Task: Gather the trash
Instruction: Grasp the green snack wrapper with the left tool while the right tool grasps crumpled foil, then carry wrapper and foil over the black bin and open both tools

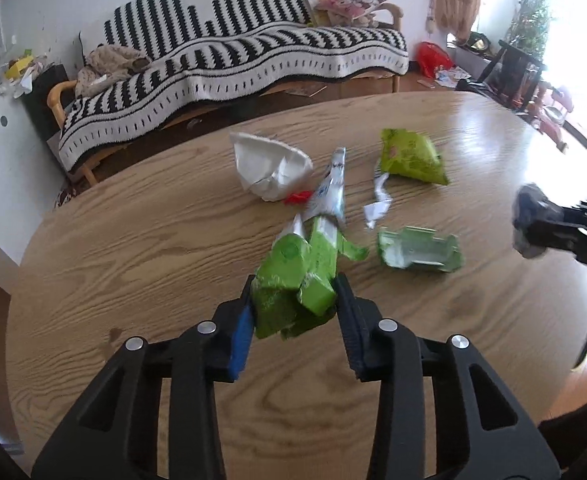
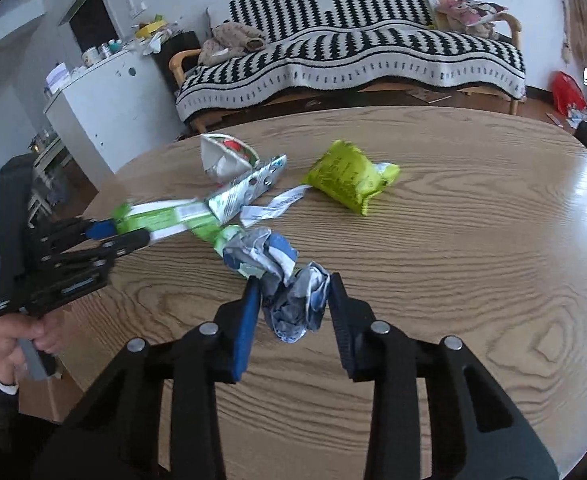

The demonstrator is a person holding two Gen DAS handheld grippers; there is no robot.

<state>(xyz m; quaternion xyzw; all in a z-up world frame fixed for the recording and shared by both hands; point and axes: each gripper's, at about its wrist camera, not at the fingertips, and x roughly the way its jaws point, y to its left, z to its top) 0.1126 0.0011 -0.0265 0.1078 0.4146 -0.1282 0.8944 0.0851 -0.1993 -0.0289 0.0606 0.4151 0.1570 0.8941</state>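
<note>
Left gripper (image 1: pixel 295 304): jaws closed partway around a flattened green carton (image 1: pixel 293 276), gripped at its near end and held above the wooden table (image 1: pixel 133 240); the carton's silver-lined far end (image 1: pixel 331 190) reaches toward the middle of the tabletop. In the right wrist view this gripper (image 2: pixel 121 236) enters from the left edge of the table, carton (image 2: pixel 165 216) extending from its tips, a hand (image 2: pixel 9 344) on its grip.

Right gripper (image 2: pixel 293 300): jaws closed partway on a crumpled blue-grey and white wrapper (image 2: pixel 289 292), held above the near half of the table (image 2: pixel 473 280). In the left wrist view it (image 1: pixel 533 228) shows blurred at the right edge of the table.

Remaining trash on the tabletop:
- Torn green carton piece (image 1: pixel 419 250), silver inside up, near the middle, just right of the held carton.
- White paper strip (image 1: pixel 379 202), between that piece and the packet.
- Green snack packet (image 1: pixel 411 156), toward the far side, right of centre.
- Crushed white paper cup (image 1: pixel 271 168), toward the far side, left of the packet; something small and red (image 1: pixel 297 198) beside it.

Beyond the far edge: sofa (image 1: pixel 253 52) under a black-and-white striped throw; white cabinet (image 2: pixel 105 100) to its left.
</note>
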